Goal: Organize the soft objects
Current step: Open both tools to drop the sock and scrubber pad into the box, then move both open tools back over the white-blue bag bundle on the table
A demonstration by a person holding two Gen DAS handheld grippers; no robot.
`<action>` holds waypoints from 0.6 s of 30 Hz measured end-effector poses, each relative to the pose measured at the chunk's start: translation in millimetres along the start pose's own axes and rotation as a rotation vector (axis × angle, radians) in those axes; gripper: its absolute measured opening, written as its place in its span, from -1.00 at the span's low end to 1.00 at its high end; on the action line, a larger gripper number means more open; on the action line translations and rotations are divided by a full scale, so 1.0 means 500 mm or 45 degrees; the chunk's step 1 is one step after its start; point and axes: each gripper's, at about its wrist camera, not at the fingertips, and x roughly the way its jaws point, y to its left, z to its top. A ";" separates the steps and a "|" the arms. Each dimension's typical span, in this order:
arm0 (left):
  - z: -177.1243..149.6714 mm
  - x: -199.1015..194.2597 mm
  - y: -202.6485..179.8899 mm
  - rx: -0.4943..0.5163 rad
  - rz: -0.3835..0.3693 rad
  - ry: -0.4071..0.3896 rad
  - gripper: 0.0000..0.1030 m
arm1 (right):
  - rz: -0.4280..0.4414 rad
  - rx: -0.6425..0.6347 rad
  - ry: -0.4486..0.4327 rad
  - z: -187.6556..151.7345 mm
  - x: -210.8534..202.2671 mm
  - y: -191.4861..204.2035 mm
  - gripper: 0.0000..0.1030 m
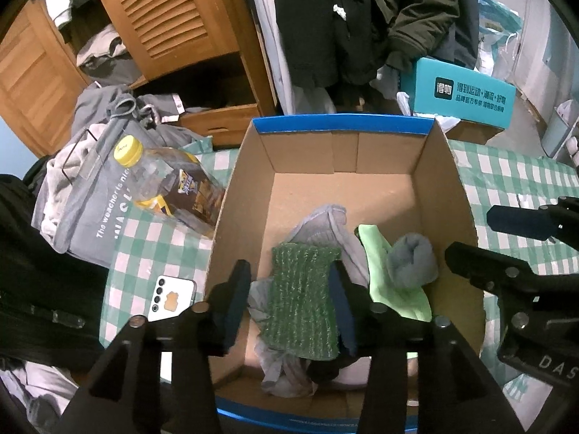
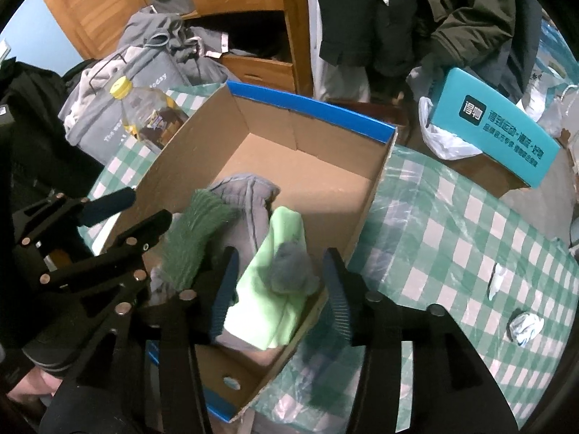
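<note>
I see one open box (image 1: 448,195) on the checked cloth (image 2: 452,224), holding five soft things: grey garment (image 1: 325,224), lime cloth (image 1: 380,253), green knit (image 1: 304,296) lying lengthwise toward me, grey roll (image 1: 410,260), thin grey rag (image 1: 278,372). My left gripper (image 1: 289,307) straddles the knit, jaws apart; my right gripper (image 2: 278,289) gapes over the roll.

Right gripper (image 2: 280,289) angled down over cardboard box (image 2: 325,181), jaws apart, nothing pinched. Between them: light green cloth (image 2: 267,311) with grey rolled sock (image 2: 291,271) on top. Beside these, dark green knit piece (image 2: 195,238) and grey garment (image 2: 249,199). Left gripper (image 2: 144,209) at left, over box's left wall; jaws apparently apart, view partial. Box on green checked tablecloth (image 2: 452,253). Bottle (image 2: 148,115) beyond box.
</note>
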 end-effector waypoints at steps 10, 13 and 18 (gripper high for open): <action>0.002 -0.013 -0.011 0.021 0.006 -0.019 0.18 | -0.031 0.040 -0.013 -0.007 -0.020 -0.027 0.12; 0.003 -0.022 -0.020 0.032 0.000 -0.037 0.30 | -0.042 0.051 -0.017 -0.012 -0.027 -0.035 0.13; 0.003 -0.028 -0.033 0.054 -0.008 -0.046 0.41 | -0.061 0.070 -0.020 -0.019 -0.038 -0.047 0.14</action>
